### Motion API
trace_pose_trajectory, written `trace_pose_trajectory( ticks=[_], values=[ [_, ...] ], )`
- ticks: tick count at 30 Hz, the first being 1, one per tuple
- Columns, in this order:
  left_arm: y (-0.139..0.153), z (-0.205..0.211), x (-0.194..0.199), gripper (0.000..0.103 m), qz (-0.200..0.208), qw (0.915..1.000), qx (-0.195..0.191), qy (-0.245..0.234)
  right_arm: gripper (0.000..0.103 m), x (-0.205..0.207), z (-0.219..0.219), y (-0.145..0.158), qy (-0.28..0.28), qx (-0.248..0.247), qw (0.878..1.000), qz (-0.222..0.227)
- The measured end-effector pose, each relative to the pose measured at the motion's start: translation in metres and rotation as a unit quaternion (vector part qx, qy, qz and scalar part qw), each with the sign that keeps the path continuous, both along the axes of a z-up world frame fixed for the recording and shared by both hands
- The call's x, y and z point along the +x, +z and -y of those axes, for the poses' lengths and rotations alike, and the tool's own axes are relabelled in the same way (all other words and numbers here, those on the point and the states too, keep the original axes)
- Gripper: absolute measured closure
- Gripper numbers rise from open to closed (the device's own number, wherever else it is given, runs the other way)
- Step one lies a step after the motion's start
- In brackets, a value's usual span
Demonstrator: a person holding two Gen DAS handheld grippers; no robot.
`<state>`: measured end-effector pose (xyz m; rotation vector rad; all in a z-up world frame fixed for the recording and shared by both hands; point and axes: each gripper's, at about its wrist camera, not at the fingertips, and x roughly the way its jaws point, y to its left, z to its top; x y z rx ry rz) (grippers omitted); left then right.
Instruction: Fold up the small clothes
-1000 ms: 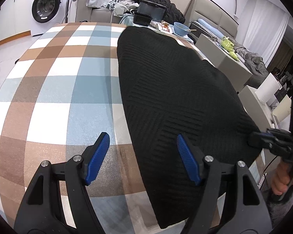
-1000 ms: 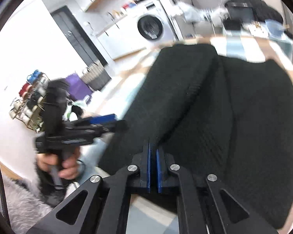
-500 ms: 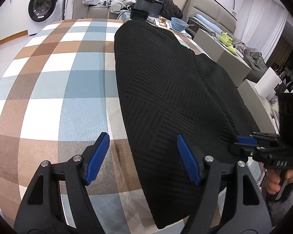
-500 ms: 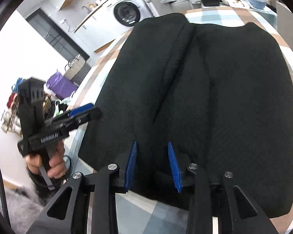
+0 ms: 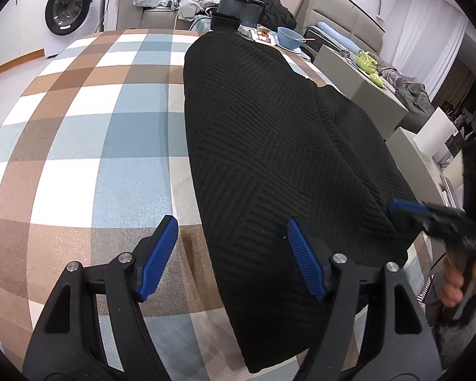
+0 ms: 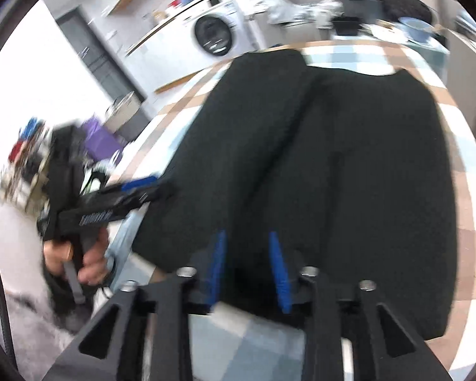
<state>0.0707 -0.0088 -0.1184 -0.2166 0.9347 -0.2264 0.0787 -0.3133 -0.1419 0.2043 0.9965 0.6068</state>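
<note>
On checked tablecloth [image 5: 79, 146], left to right: bare plaid, then black knit garment [image 5: 269, 146] lying flat, right side folded over onto the middle, fold edge running lengthwise. Left gripper [image 5: 231, 257] at near hem, jaws spread wide, nothing between the pads, hanging above the cloth's left edge. Right gripper [image 6: 247, 266] over the near hem at the fold line, jaws just been opening, part-open now, fabric lying below them but not pinched. First lengthwise fold looks done; left side not yet folded in, crosswise fold also left. Roughly a third through, by judgement. Right view blurred.
</note>
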Motion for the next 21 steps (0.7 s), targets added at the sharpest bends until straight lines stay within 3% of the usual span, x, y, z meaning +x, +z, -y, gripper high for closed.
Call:
trace_pose_trajectory(
  ticks=[3,6,8,10,12,14,16,18,21],
  values=[
    [-0.001,-0.001,0.001,0.034,-0.001,1.0,-0.002,0.0,0.064,0.023,0.01,-0.017,-0.051,-0.018,0.998,-0.032],
    [-0.001,-0.002,0.001,0.034,-0.001,1.0,-0.004,0.002,0.065,0.044,0.006,-0.024,-0.054,0.028,0.998,-0.03],
    [-0.001,-0.003,0.001,0.034,0.001,1.0,-0.005,0.0,0.074,0.055,-0.001,-0.025,-0.055,0.024,0.998,-0.032],
    [-0.002,-0.005,0.001,0.034,-0.002,1.0,-0.008,0.003,0.096,0.06,-0.011,-0.024,-0.043,0.018,0.999,-0.025],
    [-0.001,-0.008,0.001,0.034,-0.002,0.9999,-0.011,0.008,0.096,0.061,-0.017,-0.02,-0.041,0.016,0.999,-0.017],
    [0.001,-0.008,0.001,0.034,0.003,0.9999,-0.013,0.008,0.097,0.043,-0.011,0.0,-0.041,0.035,0.998,0.036],
    [0.0,-0.008,0.002,0.034,0.001,0.9998,-0.018,0.004,0.097,0.022,-0.004,0.014,-0.041,0.032,0.997,0.06],
    [-0.004,-0.005,0.003,0.034,-0.006,0.9998,-0.018,0.002,0.097,0.015,0.005,0.012,-0.051,0.031,0.997,0.05],
    [-0.007,0.0,0.004,0.034,-0.012,0.9999,-0.011,-0.004,0.095,0.019,0.013,-0.013,-0.073,-0.014,0.997,0.016]
  ],
)
